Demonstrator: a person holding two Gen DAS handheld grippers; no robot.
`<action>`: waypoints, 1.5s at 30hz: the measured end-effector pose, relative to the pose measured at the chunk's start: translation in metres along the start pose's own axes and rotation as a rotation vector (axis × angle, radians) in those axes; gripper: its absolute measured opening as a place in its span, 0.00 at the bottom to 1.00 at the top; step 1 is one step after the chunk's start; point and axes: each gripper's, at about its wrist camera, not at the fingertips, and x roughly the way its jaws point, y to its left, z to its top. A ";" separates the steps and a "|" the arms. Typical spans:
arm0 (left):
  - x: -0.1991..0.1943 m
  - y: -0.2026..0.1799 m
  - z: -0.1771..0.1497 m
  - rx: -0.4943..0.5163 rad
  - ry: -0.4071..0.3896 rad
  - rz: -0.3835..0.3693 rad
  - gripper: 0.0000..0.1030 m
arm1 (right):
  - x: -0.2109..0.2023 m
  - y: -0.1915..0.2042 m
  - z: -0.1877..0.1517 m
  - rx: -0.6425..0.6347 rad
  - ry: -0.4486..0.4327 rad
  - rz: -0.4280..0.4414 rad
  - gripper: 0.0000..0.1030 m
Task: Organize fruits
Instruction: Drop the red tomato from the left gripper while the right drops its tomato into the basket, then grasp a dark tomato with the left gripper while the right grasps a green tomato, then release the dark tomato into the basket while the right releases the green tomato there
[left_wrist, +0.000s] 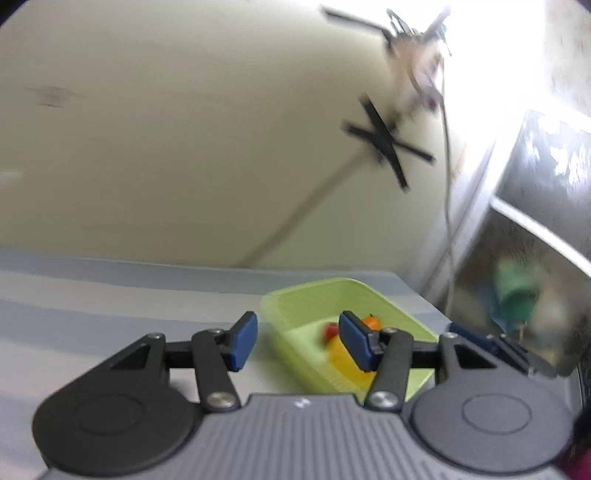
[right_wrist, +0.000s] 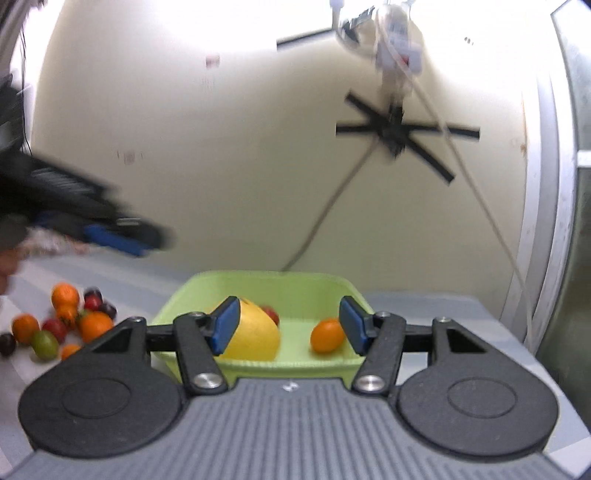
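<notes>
1. Three fruits lie in the green tray (right_wrist: 258, 282) as far as I can see: a large yellow fruit (right_wrist: 255, 336) on the left, a small red fruit (right_wrist: 271, 314) half hidden behind it, and a small orange fruit (right_wrist: 327, 335) on the right.
2. Much of the job is left, I judge. A loose pile of fruit (right_wrist: 61, 321) sits on the striped table (right_wrist: 461, 321) to the left of the tray, well apart from it: several orange ones, some dark red ones and a green one.
3. Right gripper (right_wrist: 290, 325) is released; its blue pads stand wide with nothing pressed between them. It hangs just in front of the tray's near wall, the yellow fruit showing past its left pad and the orange fruit beside its right pad.
4. Left gripper (left_wrist: 301, 341) is also released and empty, its pads apart over the tray's left edge.
5. Only the right wrist view shows the waiting pile on the table. It also catches the left gripper from the side as a dark blur with a blue pad, up over the table between pile and tray.
6. Only the left wrist view shows the shelf (left_wrist: 535, 221) off to the right with something green on it, too blurred to name. From there the tray's fruit is mostly hidden behind the pad, and the pile is out of sight.
</notes>
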 end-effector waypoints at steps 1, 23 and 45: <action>-0.022 0.013 -0.007 -0.004 -0.020 0.043 0.49 | -0.004 -0.001 0.001 0.017 -0.016 0.013 0.59; -0.078 0.026 -0.118 0.147 0.075 0.205 0.48 | 0.033 0.168 0.004 -0.024 0.311 0.338 0.38; -0.069 -0.040 -0.126 0.195 0.139 -0.026 0.26 | -0.037 0.112 -0.024 -0.050 0.362 0.223 0.32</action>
